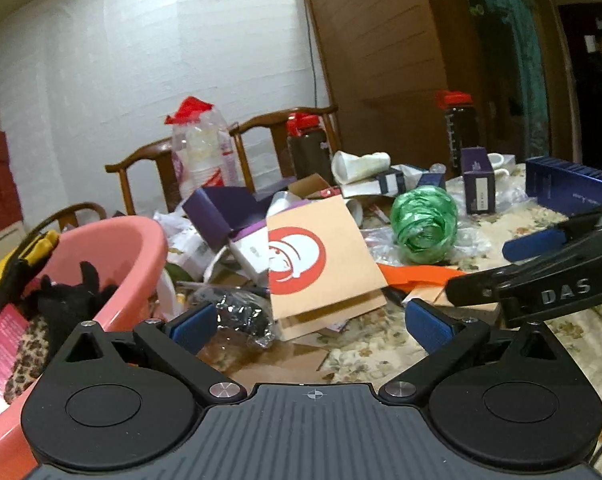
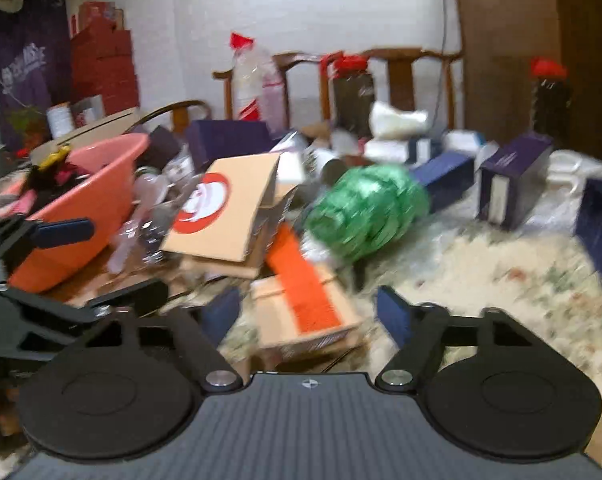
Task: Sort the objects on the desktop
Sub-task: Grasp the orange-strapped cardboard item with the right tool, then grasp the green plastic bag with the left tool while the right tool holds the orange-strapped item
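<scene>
A cluttered table holds a tan cardboard box with a red-and-white logo [image 1: 321, 256], a ball of green plastic ribbon [image 1: 425, 224] and a crumpled clear bag [image 1: 241, 316]. My left gripper [image 1: 311, 322] is open and empty above the bag, just in front of the tan box. My right gripper [image 2: 307, 312] is open and empty over a small tan box with an orange stripe [image 2: 305, 304]. The tan logo box [image 2: 229, 208] and green ribbon ball [image 2: 367, 212] lie beyond it. The right gripper also shows in the left wrist view [image 1: 541, 264] at the right.
A pink basin [image 1: 113, 256] with black and leopard-print cloth stands at the left, also in the right wrist view [image 2: 97, 196]. Purple boxes [image 1: 479, 184], a blue tray [image 1: 573, 188], dark jars with red lids [image 1: 459, 128], cups and wooden chairs [image 1: 261, 128] crowd the back. Floral tablecloth [image 2: 501, 272] lies right.
</scene>
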Available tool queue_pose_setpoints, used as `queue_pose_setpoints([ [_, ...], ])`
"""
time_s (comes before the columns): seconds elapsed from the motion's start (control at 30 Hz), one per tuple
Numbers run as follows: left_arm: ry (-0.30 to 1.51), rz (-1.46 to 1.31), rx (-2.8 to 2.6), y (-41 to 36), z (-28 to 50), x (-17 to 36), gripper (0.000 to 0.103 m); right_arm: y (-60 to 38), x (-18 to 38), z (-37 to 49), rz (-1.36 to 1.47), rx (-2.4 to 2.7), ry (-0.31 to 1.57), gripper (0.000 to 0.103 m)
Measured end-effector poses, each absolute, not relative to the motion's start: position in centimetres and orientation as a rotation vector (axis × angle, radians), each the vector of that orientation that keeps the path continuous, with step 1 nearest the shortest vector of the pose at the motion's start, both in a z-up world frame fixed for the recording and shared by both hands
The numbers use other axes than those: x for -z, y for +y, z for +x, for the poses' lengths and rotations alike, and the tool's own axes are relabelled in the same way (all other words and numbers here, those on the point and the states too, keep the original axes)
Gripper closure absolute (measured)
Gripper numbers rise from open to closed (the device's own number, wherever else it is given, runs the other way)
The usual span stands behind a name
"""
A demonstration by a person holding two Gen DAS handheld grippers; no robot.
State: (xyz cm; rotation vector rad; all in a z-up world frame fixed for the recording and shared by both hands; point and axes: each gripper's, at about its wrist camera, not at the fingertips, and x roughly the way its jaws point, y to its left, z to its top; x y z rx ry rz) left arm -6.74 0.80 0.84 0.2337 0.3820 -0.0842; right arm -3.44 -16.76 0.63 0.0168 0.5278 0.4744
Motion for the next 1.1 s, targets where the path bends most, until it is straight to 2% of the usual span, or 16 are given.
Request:
queue_pose_setpoints([
  [0.03,0.388,0.227,0.089,0.9,-6.7,-0.8,0.000,-16.6,-0.5,-3.0,0.013,-0.476,0.534,0.015],
  [0.17,0.436,0.192,0.115,1.2,-6.1,-0.6,0.000,-15.3,0.7,-0.2,-0.012,-0.441,0.663,0.017],
  [0.2,0.441,0.186,0.120,1.3,-6.0,-0.6,0.000,-15.0,0.6,-0.4,-0.038,-0.421,0.644,0.031],
  [0.27,0.438,0.181,0.120,1.3,-6.1,-0.6,0.000,-14.7,0.6,-0.7,-0.053,-0.379,0.634,0.040],
  [0.3,0.438,0.179,0.120,1.3,-6.2,-0.7,0.000,-14.8,0.6,-0.9,-0.048,-0.370,0.629,0.054],
  [0.33,0.437,0.177,0.120,1.3,-6.2,-0.7,0.000,-15.0,0.4,-1.1,-0.038,-0.370,0.625,0.060],
  [0.57,0.412,0.134,0.132,1.9,-6.7,-1.6,0.000,-18.3,-2.8,-3.6,0.177,-0.498,0.572,0.068],
  [0.83,0.436,0.088,0.102,1.7,-6.0,-2.2,0.000,-24.1,-5.8,-4.2,0.474,-0.554,0.444,0.068],
  [1.1,0.480,0.057,0.072,0.5,-3.7,-3.1,0.000,-26.6,-7.4,-5.5,0.526,-0.528,0.325,0.068],
])
